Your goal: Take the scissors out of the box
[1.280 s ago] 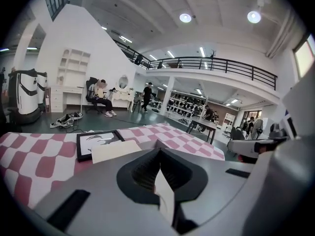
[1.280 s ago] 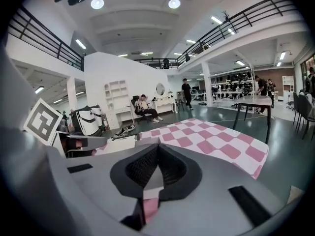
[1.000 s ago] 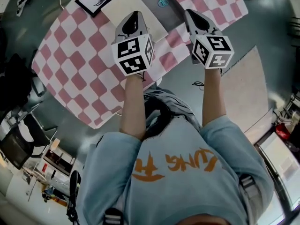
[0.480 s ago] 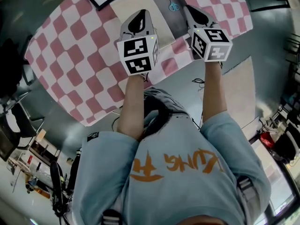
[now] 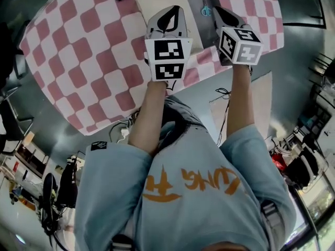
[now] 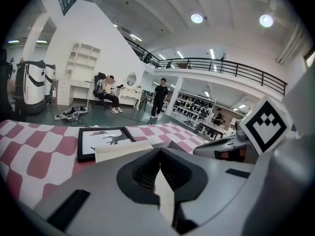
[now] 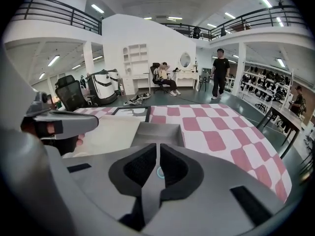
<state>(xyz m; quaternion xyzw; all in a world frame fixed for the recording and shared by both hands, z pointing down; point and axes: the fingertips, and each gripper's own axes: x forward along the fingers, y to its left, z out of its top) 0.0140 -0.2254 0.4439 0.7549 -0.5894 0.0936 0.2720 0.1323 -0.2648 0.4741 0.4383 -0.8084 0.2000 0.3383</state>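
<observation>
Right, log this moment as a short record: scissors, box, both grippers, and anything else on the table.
scissors: blue handles, lying inside the box, not gripped
box: grey, open at the top, on the checked cloth
left gripper: jaws together, empty, above the beige panel beside the box
right gripper: jaws opening, nothing between them, pointing into the box toward the scissors
other: framed picture beyond the panel
task status: scissors not yet taken out

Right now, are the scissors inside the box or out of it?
Inside. The head view shows the blue-handled scissors lying on the floor of the open grey box, within its walls.
</observation>
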